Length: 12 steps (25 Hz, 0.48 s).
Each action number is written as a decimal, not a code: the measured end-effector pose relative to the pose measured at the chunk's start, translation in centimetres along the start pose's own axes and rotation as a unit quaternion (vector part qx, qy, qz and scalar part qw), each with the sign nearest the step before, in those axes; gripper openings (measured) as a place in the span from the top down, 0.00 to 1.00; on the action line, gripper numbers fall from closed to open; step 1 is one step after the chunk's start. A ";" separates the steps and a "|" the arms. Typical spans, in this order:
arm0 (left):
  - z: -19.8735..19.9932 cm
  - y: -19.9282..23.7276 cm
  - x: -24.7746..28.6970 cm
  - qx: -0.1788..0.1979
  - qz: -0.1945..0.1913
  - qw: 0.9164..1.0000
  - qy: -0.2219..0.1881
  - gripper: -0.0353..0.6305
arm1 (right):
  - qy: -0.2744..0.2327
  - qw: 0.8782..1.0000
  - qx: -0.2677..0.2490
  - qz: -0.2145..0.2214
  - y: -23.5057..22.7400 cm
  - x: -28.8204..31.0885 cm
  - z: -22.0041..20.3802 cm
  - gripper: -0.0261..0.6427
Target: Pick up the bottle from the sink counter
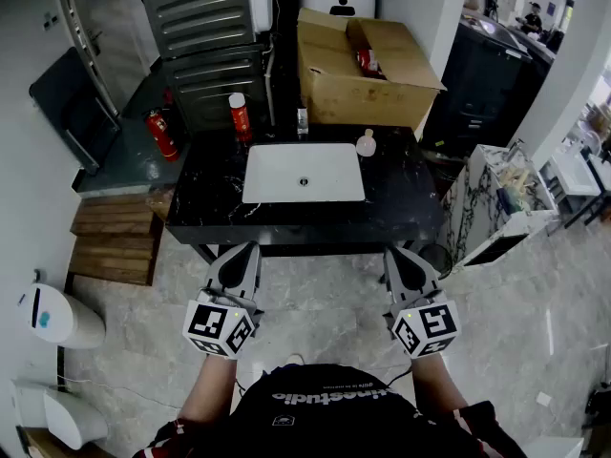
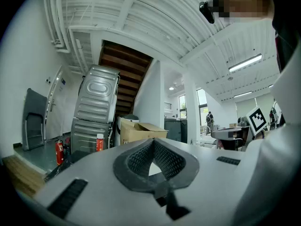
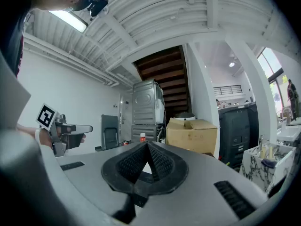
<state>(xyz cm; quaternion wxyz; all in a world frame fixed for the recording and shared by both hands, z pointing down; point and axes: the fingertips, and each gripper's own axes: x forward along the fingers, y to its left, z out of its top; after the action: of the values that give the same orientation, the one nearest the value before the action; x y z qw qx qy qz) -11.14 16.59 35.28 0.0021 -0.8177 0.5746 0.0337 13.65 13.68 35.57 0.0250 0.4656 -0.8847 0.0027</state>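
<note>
While both claws hang short of the tabletop (image 1: pixel 205 189), items run thus. Left claw (image 1: pixel 241 248): pads pressed together, nothing between. Red bottle (image 1: pixel 239 117): white-capped, upright, long axis vertical, at the tabletop's back left, well ahead of the left claw. Sink (image 1: pixel 263 191): white, mid-tabletop. Small pale bottle (image 1: pixel 366 143): upright, by the sink's back-right corner. Cardboard box (image 1: pixel 334 89): open, behind the tabletop, red item inside. Right claw (image 1: pixel 396 253): pads pressed together, nothing between.
</note>
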 end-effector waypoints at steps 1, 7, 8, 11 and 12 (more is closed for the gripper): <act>0.0 0.0 0.0 0.000 0.000 1.000 0.000 0.93 | 0.000 1.000 0.000 0.000 0.0 0.0 0.0 0.91; -0.1 -0.2 0.1 0.000 0.001 1.000 -0.001 0.93 | 0.000 1.000 -0.002 0.001 -0.2 0.0 -0.1 0.91; -0.1 -0.2 0.2 -0.001 0.002 1.000 -0.001 0.93 | 0.000 1.000 -0.002 0.002 -0.3 0.1 -0.1 0.91; -0.1 -0.5 0.4 -0.002 0.001 1.000 0.000 0.93 | 0.000 1.000 -0.004 0.003 -0.6 0.1 0.0 0.90; -0.1 -0.5 0.5 -0.002 0.001 1.000 0.000 0.93 | -0.001 1.000 -0.003 0.002 -0.7 0.0 0.0 0.91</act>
<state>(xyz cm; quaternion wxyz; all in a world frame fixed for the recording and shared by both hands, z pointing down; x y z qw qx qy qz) -10.47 16.35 35.38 -0.0001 -0.8172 0.5753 0.0347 14.22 13.25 35.54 0.0253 0.4634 -0.8858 -0.0003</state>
